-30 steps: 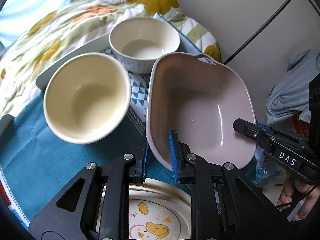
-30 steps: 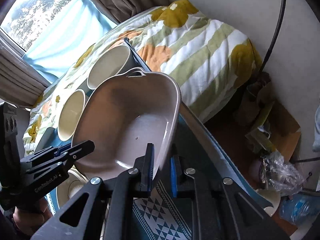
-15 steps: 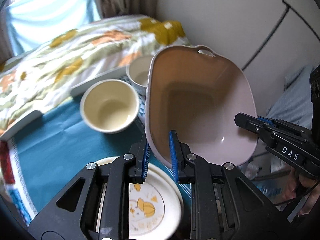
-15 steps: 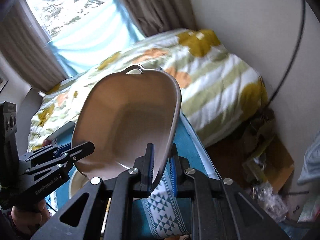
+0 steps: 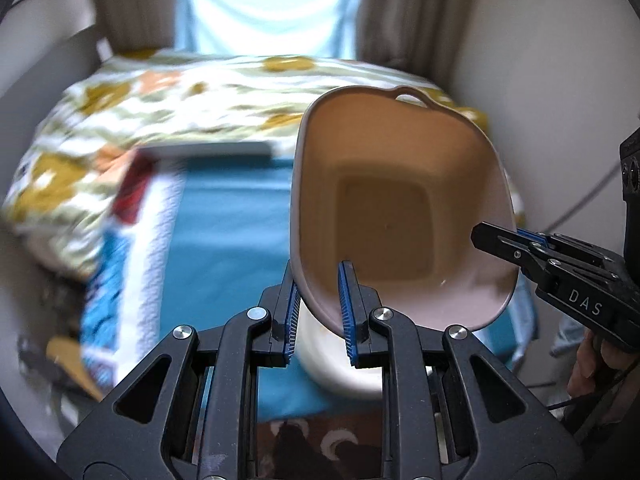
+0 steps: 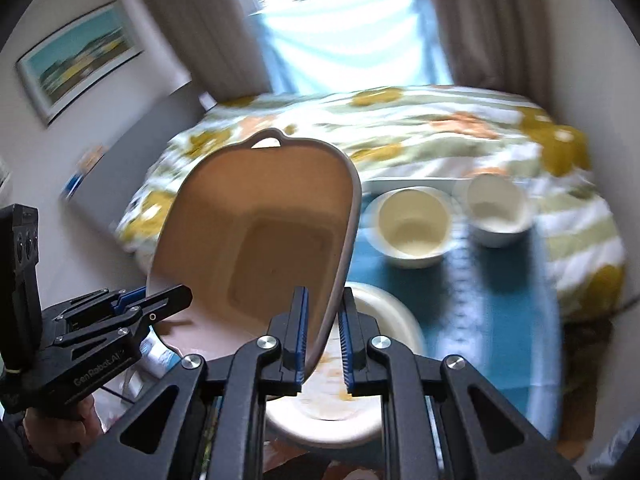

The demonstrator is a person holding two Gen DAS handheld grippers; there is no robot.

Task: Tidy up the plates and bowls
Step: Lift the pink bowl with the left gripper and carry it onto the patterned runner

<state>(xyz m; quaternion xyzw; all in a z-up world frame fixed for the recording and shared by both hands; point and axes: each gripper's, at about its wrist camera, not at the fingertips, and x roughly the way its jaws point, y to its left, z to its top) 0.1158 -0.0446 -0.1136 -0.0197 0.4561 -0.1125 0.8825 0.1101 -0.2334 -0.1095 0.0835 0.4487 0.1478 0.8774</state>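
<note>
A large pinkish-beige handled dish (image 5: 400, 216) hangs in the air, tilted, with both grippers shut on its rim. My left gripper (image 5: 318, 312) clamps its near left rim. My right gripper (image 6: 322, 336) clamps the opposite rim and also shows in the left wrist view (image 5: 504, 242). The dish also shows in the right wrist view (image 6: 256, 240). Below it lies a white plate (image 6: 360, 392) with a yellow print. Two cream bowls, one nearer (image 6: 412, 226) and one farther right (image 6: 498, 210), stand on the teal cloth (image 6: 504, 300).
A floral quilt (image 5: 160, 104) covers the bed beyond the teal cloth (image 5: 228, 240). A grey tray edge (image 5: 208, 148) lies at the cloth's far end. A window with curtains (image 6: 340, 32) and a framed picture (image 6: 76, 60) are behind. A wall stands at the right.
Both grippers have lifted the dish higher and swung it left across the table. The bowls have left the left wrist view and now show right of the dish in the right wrist view.
</note>
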